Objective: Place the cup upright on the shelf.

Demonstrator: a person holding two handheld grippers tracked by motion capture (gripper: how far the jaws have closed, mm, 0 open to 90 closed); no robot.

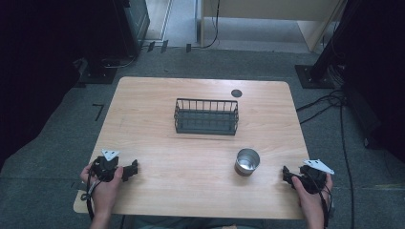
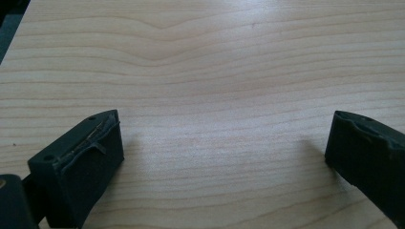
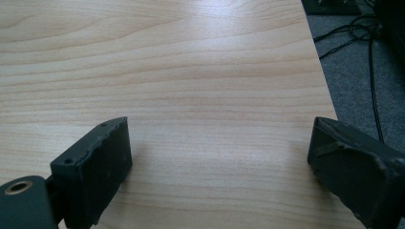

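Right gripper (image 1: 285,173) jaws apart, empty, resting near shiny round metal cup (image 1: 247,161), likely poised to grab it. Left gripper (image 1: 134,167) likewise apart. Black wire basket (image 1: 206,117) waits beyond.

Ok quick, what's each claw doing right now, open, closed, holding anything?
Left claw: open, holding nothing, bare table between its jaws.
Right claw: open, holding nothing, near the cup but apart from it.

Small dark round disc (image 1: 236,93) on the light wooden worktop (image 1: 153,143): too small to identify. Both forearms cut off at bottom edge, high view.
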